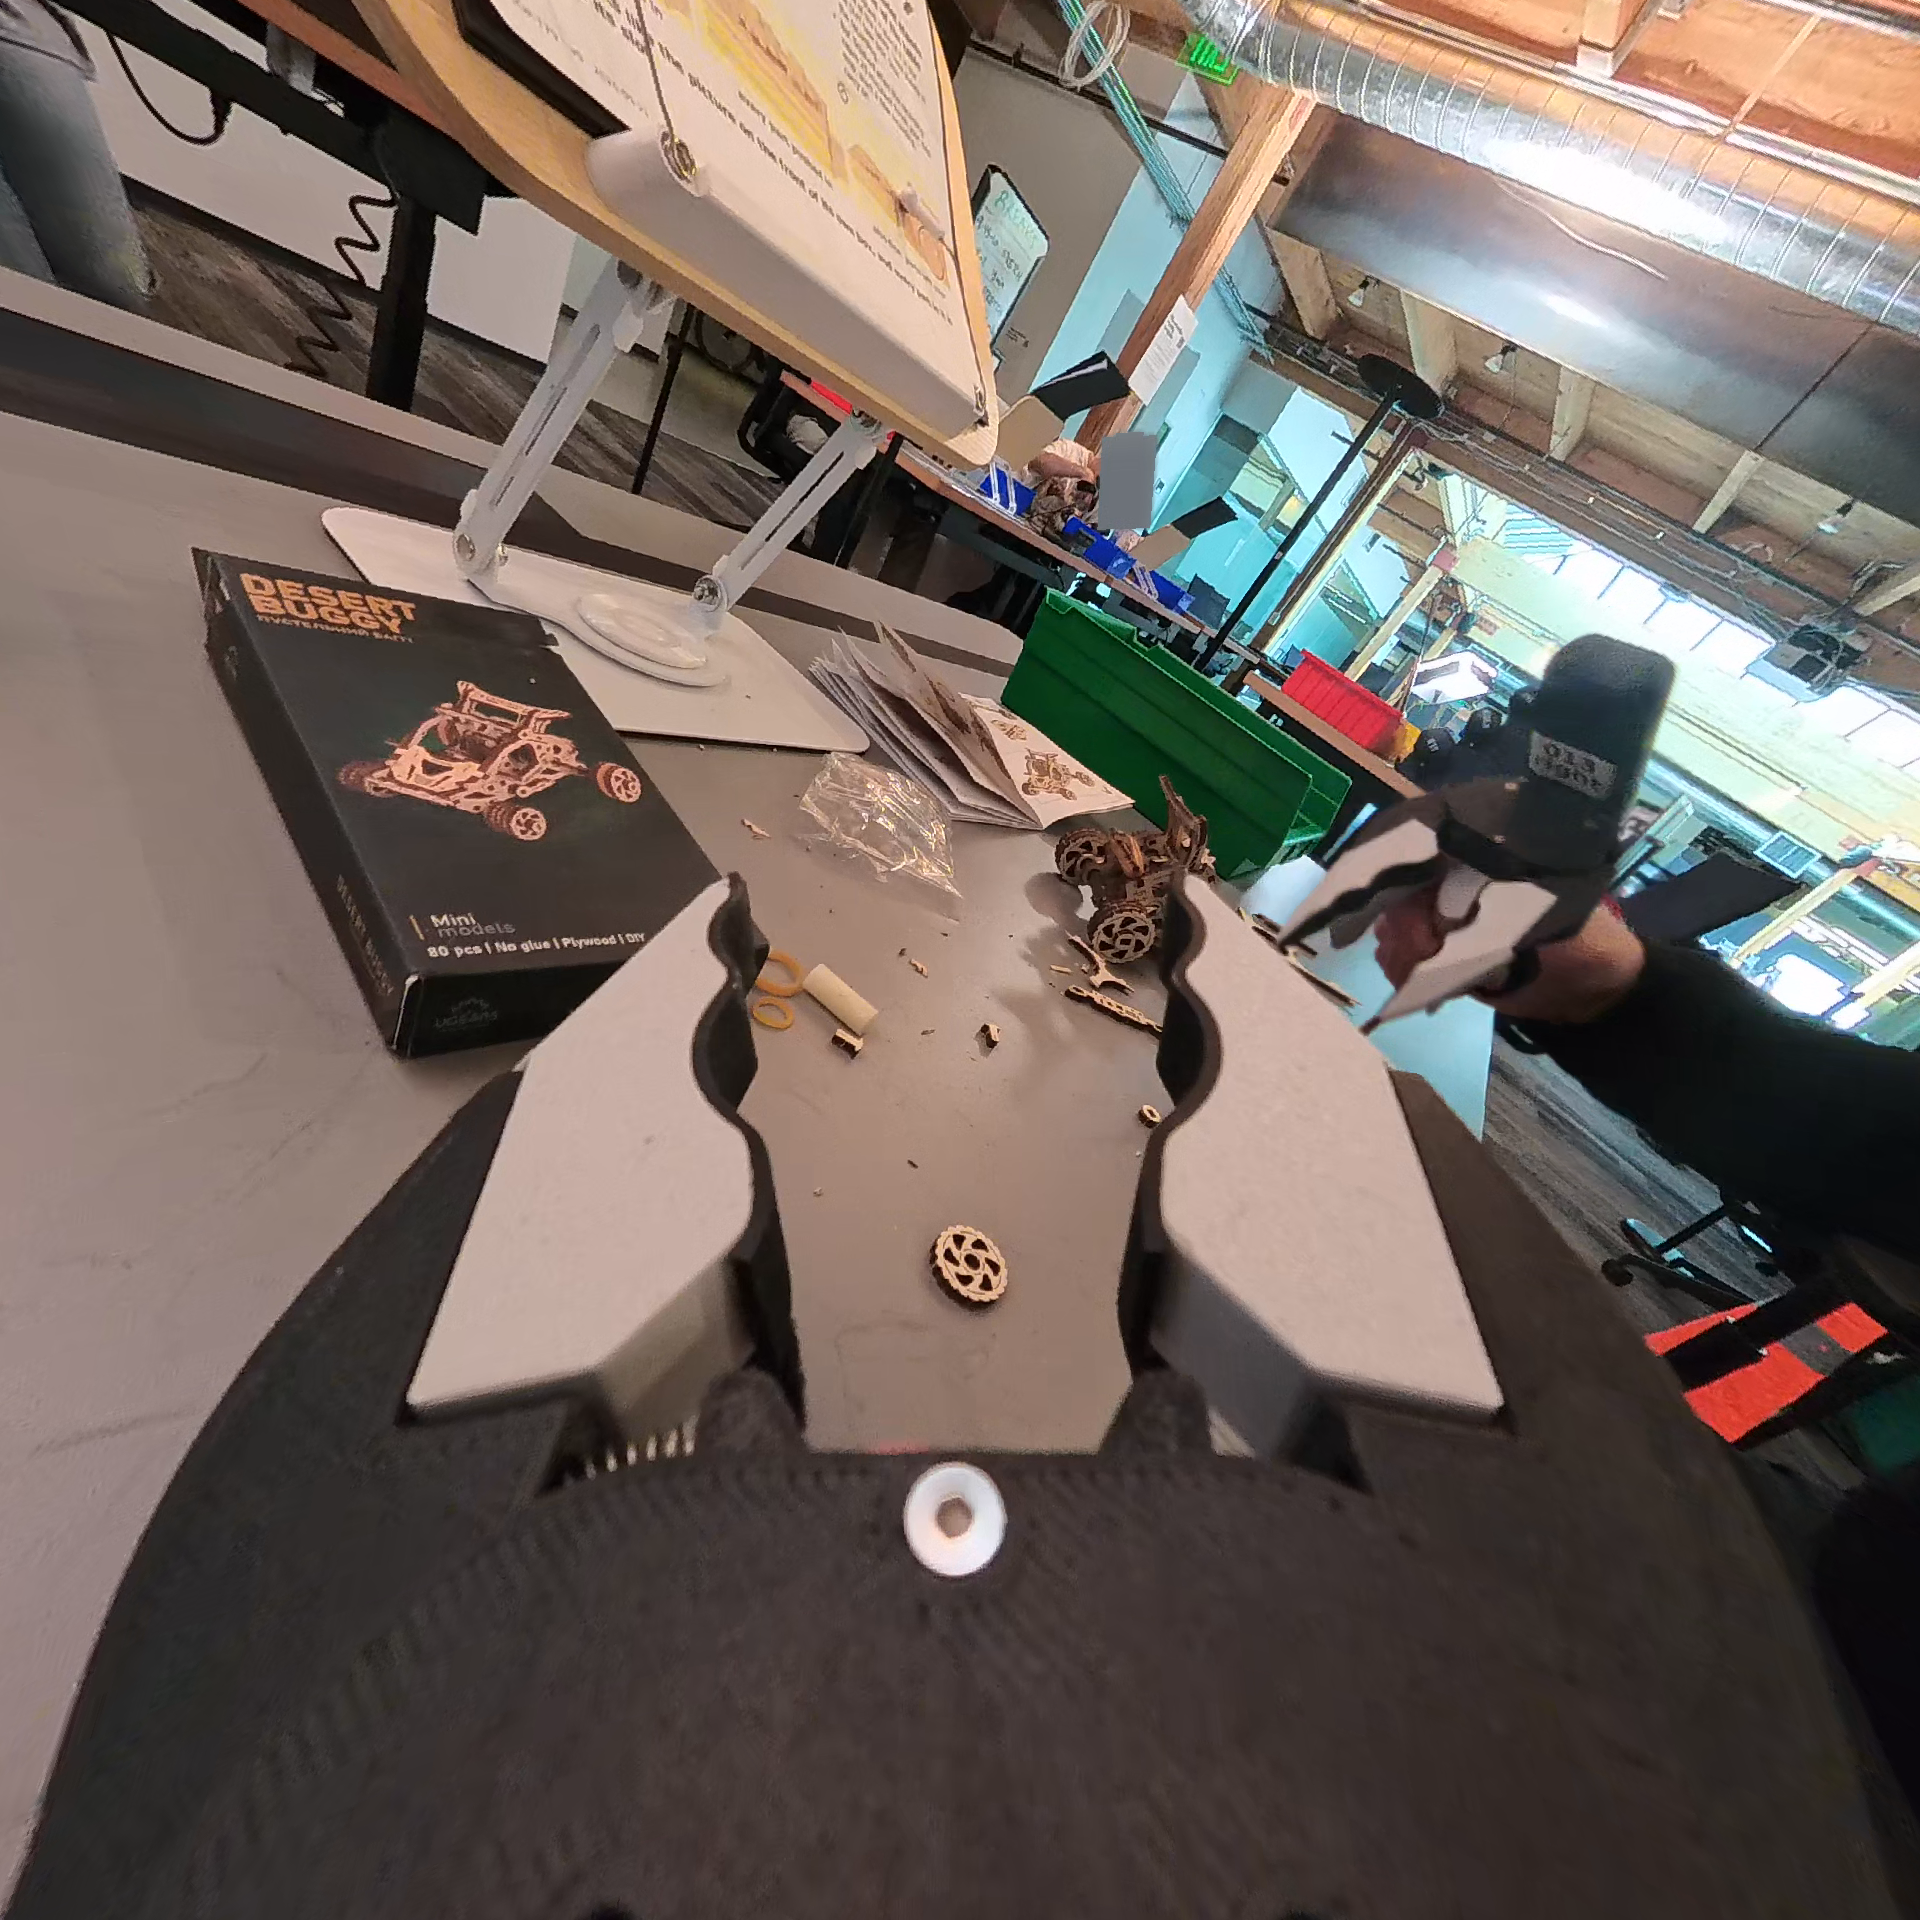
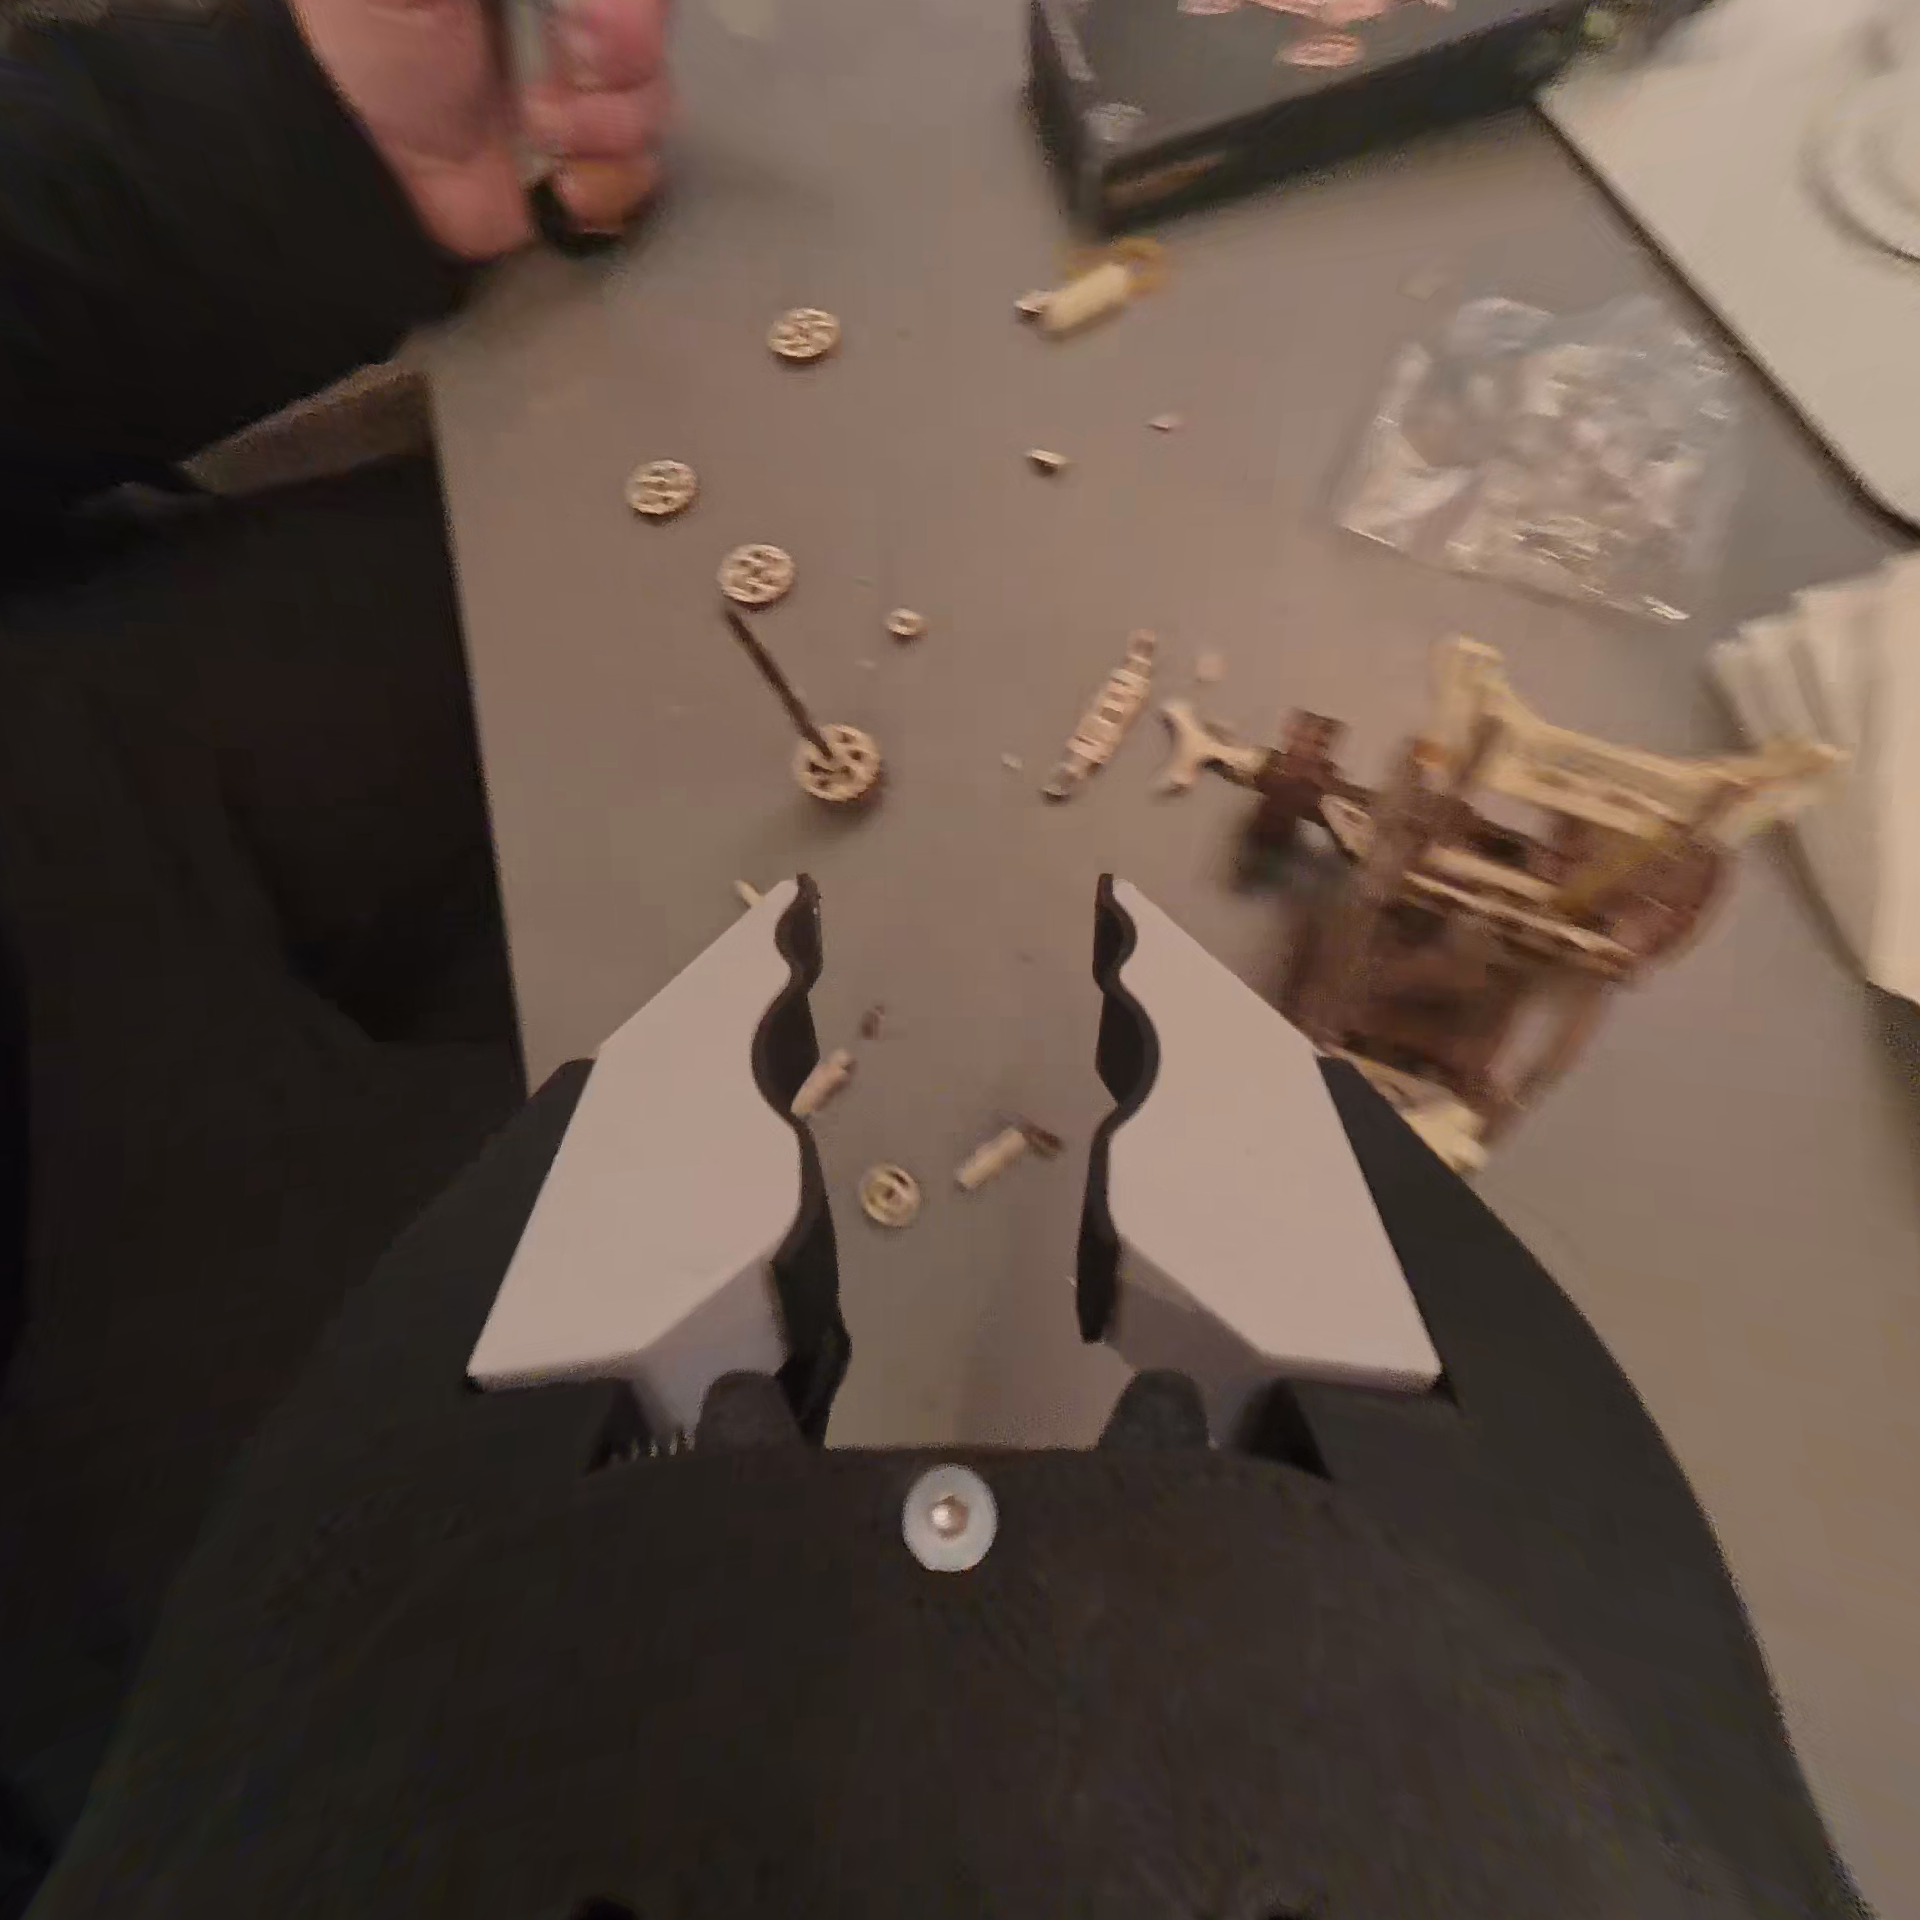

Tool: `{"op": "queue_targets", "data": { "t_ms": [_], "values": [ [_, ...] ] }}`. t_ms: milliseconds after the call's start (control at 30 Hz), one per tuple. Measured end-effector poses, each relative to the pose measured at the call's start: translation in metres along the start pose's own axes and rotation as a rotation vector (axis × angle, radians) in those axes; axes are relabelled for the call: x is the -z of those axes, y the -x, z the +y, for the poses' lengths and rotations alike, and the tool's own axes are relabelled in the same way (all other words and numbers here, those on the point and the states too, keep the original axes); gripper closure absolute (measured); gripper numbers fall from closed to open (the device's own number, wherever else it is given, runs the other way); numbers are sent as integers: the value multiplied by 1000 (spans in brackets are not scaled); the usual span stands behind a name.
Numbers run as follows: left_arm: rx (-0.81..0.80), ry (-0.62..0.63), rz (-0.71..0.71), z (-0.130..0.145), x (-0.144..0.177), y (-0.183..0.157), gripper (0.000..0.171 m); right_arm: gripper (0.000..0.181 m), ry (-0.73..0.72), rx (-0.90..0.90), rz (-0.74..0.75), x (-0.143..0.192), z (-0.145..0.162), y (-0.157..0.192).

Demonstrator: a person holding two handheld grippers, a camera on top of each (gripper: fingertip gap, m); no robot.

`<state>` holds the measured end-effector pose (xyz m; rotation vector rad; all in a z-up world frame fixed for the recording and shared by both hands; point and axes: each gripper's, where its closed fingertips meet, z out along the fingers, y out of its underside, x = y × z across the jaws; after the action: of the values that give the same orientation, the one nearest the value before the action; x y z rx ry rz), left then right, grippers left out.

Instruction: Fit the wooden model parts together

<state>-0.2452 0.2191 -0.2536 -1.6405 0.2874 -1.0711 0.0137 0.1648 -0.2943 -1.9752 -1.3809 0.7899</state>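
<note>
Left wrist view: the left tool [image 1: 961,935] hangs over the grey tabletop [image 1: 156,1091] with its fingers apart and nothing between them. A single wooden wheel [image 1: 969,1263] lies on the tabletop between the fingers, touching neither. At 12 o'clock from the tool, well apart, stands the part-built buggy [image 1: 1127,883], with loose wooden bits [image 1: 1107,1003] just beside it. At 10 o'clock lies the black box [image 1: 436,790]; near its corner are rubber rings [image 1: 777,992] and a pale peg [image 1: 844,997]. A clear bag [image 1: 883,821] and a booklet [image 1: 966,743] lie at 11 to 12 o'clock, before a white stand [image 1: 644,634] and a green bin [image 1: 1174,738]. At 2 o'clock the right tool [image 1: 1340,961] is raised off the tabletop, its fingers apart.

Right wrist view, blurred: the right tool [image 2: 956,894] is spread apart and empty above the tabletop [image 2: 935,208]. Between its fingers lie a small wheel [image 2: 889,1195] and two pegs [image 2: 997,1153]. At 11 o'clock lie three loose wheels [image 2: 756,575] and a wheel on a dark axle [image 2: 836,767]. The buggy [image 2: 1486,883] sits at 2 o'clock, the bag [image 2: 1538,457] beyond it, the box [image 2: 1247,104] at 1 o'clock. A hand [image 2: 488,114] shows at 10 o'clock.
</note>
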Motion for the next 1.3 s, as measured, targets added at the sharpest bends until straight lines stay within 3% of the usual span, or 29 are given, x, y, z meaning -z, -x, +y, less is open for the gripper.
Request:
{"op": "queue_targets", "data": {
  "t_ms": [200, 367, 467, 633, 867, 1300],
  "values": [
    [-13, -9, 1, -1, 1, -2, 96, 131, 120, 105, -60, -43, 4, 32],
    [-23, -19, 12, -2, 2, -4, 96, 136, 210, 125, -41, -18, 25, 25],
    [-34, -19, 22, -2, 2, -7, 95, 151, 281, 190, -29, 2, 50, 25],
    [-55, -9, 25, 0, 1, -10, 95, 156, 356, 196, 20, 5, 81, 20],
    [-57, -17, 31, -1, 2, -11, 95, 171, 308, 158, 60, 3, 82, 15],
    [-69, -17, 28, -1, 2, -12, 96, 171, 192, 101, 59, 11, 75, 18]
  ]
}}
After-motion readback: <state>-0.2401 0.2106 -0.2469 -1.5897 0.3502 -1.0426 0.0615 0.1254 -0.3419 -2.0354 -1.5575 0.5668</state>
